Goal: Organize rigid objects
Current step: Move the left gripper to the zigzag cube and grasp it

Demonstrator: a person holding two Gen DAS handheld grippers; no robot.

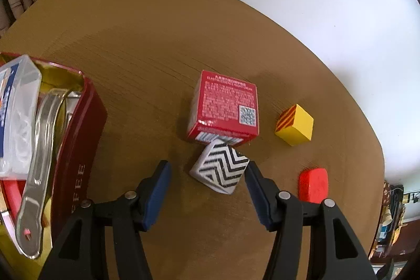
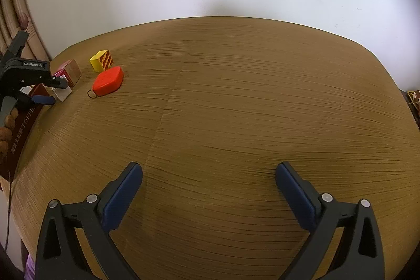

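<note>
Landmark: square red cardboard box (image 1: 224, 106) with white print, lying on the brown wooden surface (image 1: 147, 49).
Zigzag cube: white block with black chevrons (image 1: 220, 167) – touched the box's near edge, tilted on a corner.
Left gripper (image 1: 207, 172): jaws apart, straddling the cube; pads not pressing it.
Right gripper (image 2: 208, 175): released, empty – well apart from the box.
Yellow cube with red stripes (image 1: 295, 125): right of the box.
Flat red plastic case (image 1: 313, 185): right of the box, nearer.
Red tin (image 1: 78, 148): left of the box, holding a metal tool (image 1: 36, 167).

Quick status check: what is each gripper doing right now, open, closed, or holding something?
Left gripper: open, jaws astride the zigzag cube, right pad about touching it, not gripped.
Right gripper: open, empty, above bare table.
</note>
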